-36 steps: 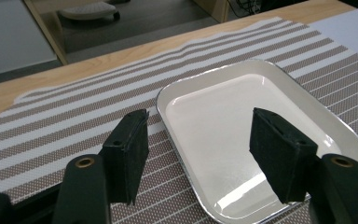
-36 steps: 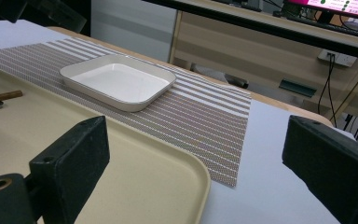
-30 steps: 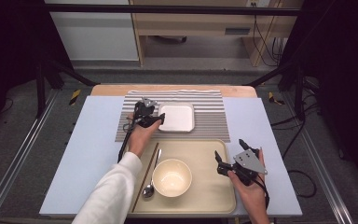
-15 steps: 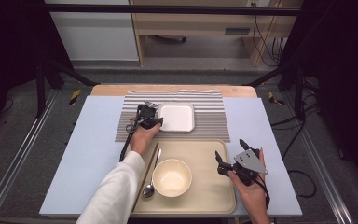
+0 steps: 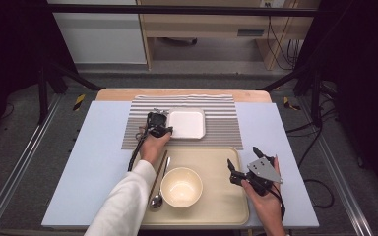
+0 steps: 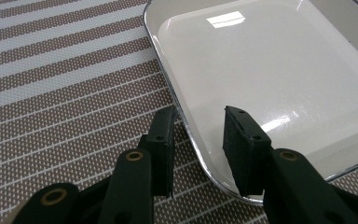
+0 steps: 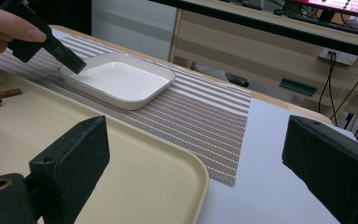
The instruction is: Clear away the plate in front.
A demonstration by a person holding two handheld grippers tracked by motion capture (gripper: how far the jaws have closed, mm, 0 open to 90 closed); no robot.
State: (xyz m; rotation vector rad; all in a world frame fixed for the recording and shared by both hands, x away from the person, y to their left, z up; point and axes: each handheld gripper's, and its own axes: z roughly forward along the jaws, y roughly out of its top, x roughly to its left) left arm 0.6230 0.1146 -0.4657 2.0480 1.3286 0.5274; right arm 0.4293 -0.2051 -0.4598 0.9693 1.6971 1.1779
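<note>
Now the left gripper [image 5: 165, 129] straddles the white dish's [image 5: 187, 123] near-left rim on the striped mat [image 5: 221, 129].
Its jaws have just been closing, a gap still either side of the rim in the left gripper view, so no grip yet; the high view adds the right gripper [image 5: 242, 163], wide open and empty, over the tray [image 5: 226, 196].

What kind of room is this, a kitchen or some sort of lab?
Most likely a lab or recording setup, not a kitchen. The tableware sits staged: a white dish on a striped mat, a bowl on a tray. Dark stand legs flank the table and cables trail behind.
</note>
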